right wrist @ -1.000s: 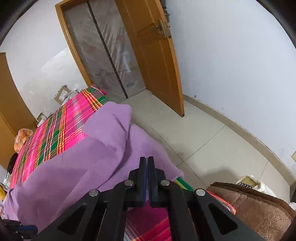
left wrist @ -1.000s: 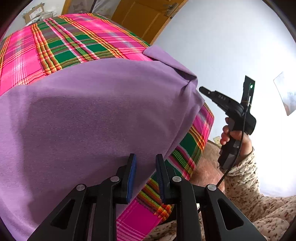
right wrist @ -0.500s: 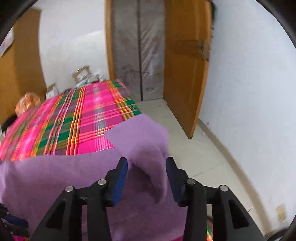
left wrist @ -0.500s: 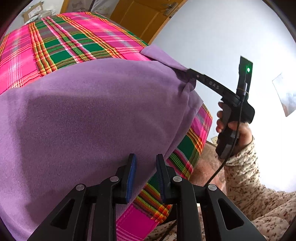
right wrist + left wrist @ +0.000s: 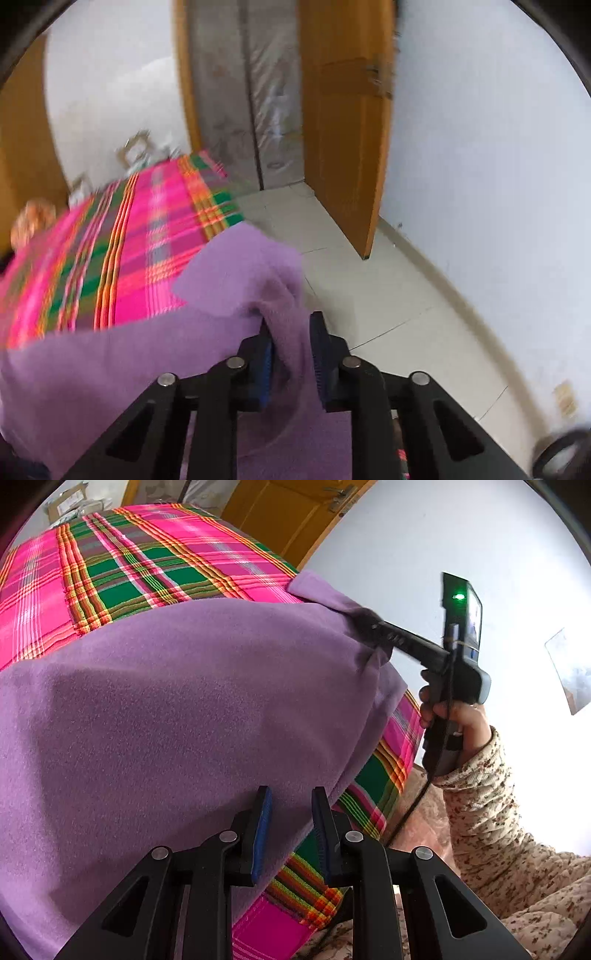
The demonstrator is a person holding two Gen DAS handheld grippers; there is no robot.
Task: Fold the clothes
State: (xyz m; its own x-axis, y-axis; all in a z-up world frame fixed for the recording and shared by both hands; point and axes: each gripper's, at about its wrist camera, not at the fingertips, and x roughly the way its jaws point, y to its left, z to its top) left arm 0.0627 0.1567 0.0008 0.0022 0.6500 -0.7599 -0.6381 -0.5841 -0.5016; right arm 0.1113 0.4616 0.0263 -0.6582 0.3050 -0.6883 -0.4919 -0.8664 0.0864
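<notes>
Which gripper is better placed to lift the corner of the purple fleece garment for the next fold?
The right gripper: its jaws are closing around the bunched corner of the purple fleece garment. The left gripper hangs part-open over the garment's near edge on the pink plaid bedspread, gripping nothing.

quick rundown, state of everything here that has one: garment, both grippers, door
purple garment: spread flat over the plaid bedcover, far right corner bunched and lifted
right gripper: jaws closing, a fold of the garment's corner between them
left gripper: jaws part open above the garment's near edge, gripping nothing
wooden door: swung open
</notes>
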